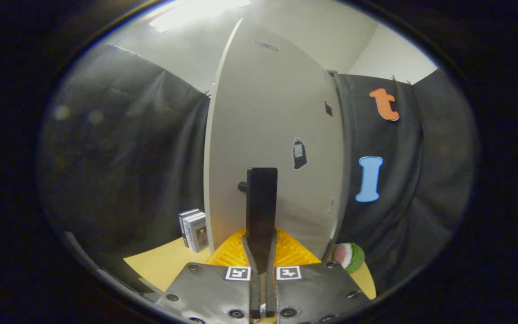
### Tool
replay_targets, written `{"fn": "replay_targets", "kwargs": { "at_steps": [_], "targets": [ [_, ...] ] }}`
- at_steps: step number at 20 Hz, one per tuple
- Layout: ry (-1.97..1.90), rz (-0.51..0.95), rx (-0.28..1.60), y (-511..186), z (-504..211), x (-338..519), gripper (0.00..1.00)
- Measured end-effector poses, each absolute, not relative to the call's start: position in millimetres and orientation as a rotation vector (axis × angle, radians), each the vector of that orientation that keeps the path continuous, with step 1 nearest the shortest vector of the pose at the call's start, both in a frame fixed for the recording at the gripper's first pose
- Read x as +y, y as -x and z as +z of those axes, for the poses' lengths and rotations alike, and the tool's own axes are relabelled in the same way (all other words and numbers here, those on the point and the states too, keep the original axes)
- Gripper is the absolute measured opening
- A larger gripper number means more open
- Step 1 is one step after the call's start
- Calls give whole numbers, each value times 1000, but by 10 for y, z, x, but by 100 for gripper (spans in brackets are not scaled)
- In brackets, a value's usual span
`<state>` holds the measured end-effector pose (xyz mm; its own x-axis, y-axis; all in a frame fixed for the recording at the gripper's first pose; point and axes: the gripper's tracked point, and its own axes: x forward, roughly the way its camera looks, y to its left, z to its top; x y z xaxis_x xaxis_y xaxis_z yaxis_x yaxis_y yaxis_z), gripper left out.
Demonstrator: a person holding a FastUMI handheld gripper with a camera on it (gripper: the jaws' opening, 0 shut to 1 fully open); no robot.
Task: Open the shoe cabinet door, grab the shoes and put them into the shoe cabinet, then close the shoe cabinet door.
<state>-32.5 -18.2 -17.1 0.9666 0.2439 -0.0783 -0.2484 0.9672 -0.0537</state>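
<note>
1. The gripper (pixel 261 252) points at the shoe cabinet door (pixel 272 148), and its two fingers (pixel 249 258) lie nearly together; they are clenched on a dark upright handle (pixel 261 207) that rises from between the fingertips, one finger pressing each side of it.
2. The handle is a flat, dark slab standing upright; a short dark peg (pixel 242 186) juts from its left side near the top, towards the door's pale face.
3. The door is pale grey and tall, seen close and at an angle; its left edge stands free against the black cloth wall (pixel 128 148); a dark tag (pixel 300 154) sits on its face to the right of the handle, and a small dark patch (pixel 328 108) lies higher, near its right edge.
4. An orange ribbed thing (pixel 288 252) lies just beyond the fingers at the foot of the door; what it is cannot be told.
5. A yellow tabletop (pixel 164 265) spreads to the near left; two small boxes (pixel 194 230) stand upright on it, just left of the door's lower edge.
6. A round thing (pixel 350 256) with pink and green bands rests to the right of the door's foot, against the cloth.
</note>
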Motion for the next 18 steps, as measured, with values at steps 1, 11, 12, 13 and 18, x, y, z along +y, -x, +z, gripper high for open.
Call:
{"fn": "replay_targets", "kwargs": {
  "at_steps": [1, 11, 12, 13, 18],
  "targets": [
    [55, 232, 75, 371, -170, -320, 6],
    [131, -44, 57, 535, -52, -1876, 3],
    [108, -47, 68, 536, -63, -1995, 2],
    [46, -21, 71, 543, -63, -1998, 2],
    [134, 6, 58, 574, -30, -2011, 3]
  ]
}}
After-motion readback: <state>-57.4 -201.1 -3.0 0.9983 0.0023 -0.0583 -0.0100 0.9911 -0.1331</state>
